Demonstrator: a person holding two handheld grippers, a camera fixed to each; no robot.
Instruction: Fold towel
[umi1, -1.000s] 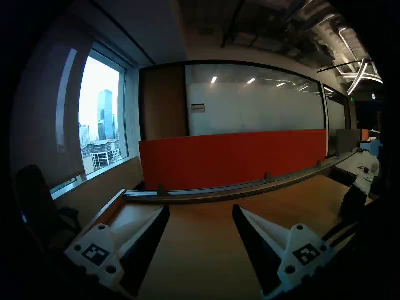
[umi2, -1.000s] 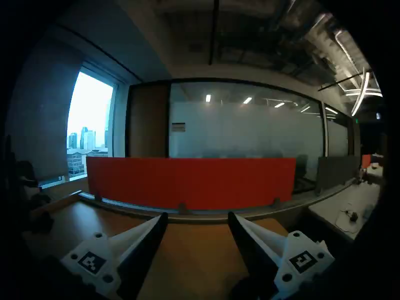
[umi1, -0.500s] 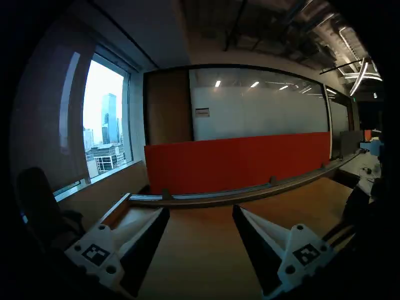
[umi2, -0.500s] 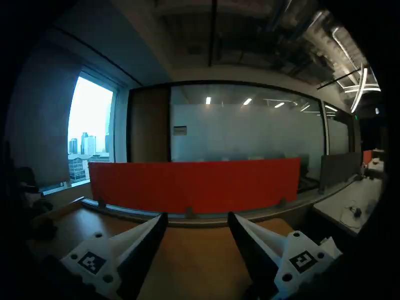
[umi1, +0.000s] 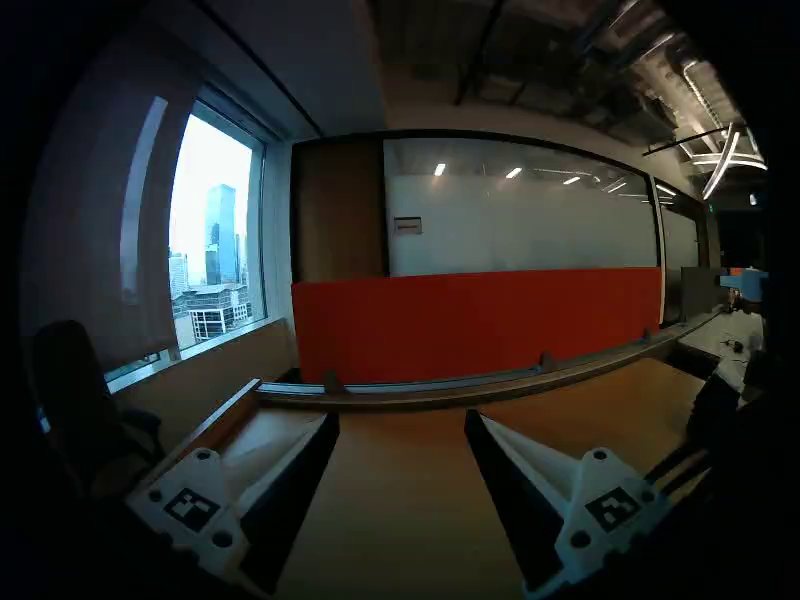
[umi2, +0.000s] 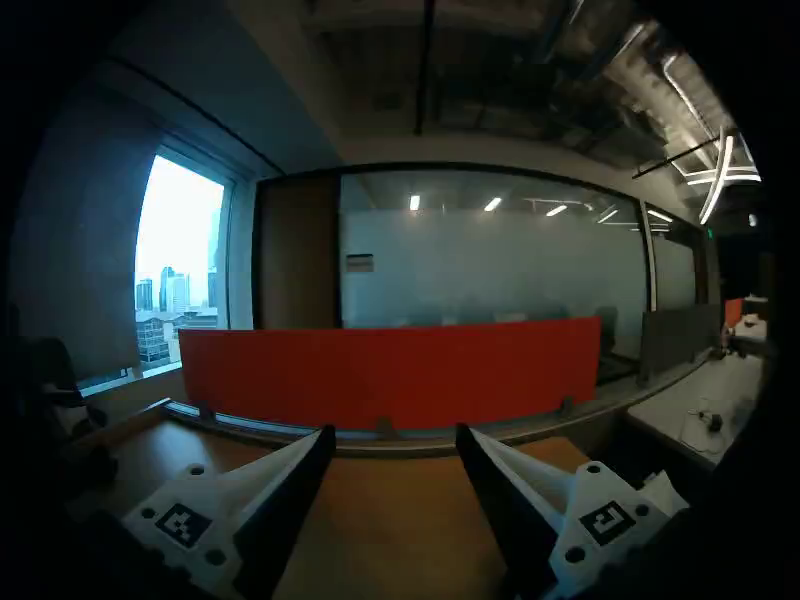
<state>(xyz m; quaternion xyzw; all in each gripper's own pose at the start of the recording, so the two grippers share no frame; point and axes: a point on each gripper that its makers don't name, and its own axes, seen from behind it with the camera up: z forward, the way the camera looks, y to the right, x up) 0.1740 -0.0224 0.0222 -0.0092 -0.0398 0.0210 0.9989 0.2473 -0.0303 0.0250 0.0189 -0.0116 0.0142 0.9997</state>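
a frosted glass wall (umi1: 520, 220) spans the far side of the office, with a bright window (umi1: 215, 250) beside it showing city towers, and a long red divider (umi1: 480, 320) stands along the back edge of the wooden desk (umi1: 400, 500). the left gripper (umi1: 400, 415) and the right gripper (umi2: 394, 430) each hover over the desk, fingers spread wide apart with nothing between them. where the towel lies i cannot tell.
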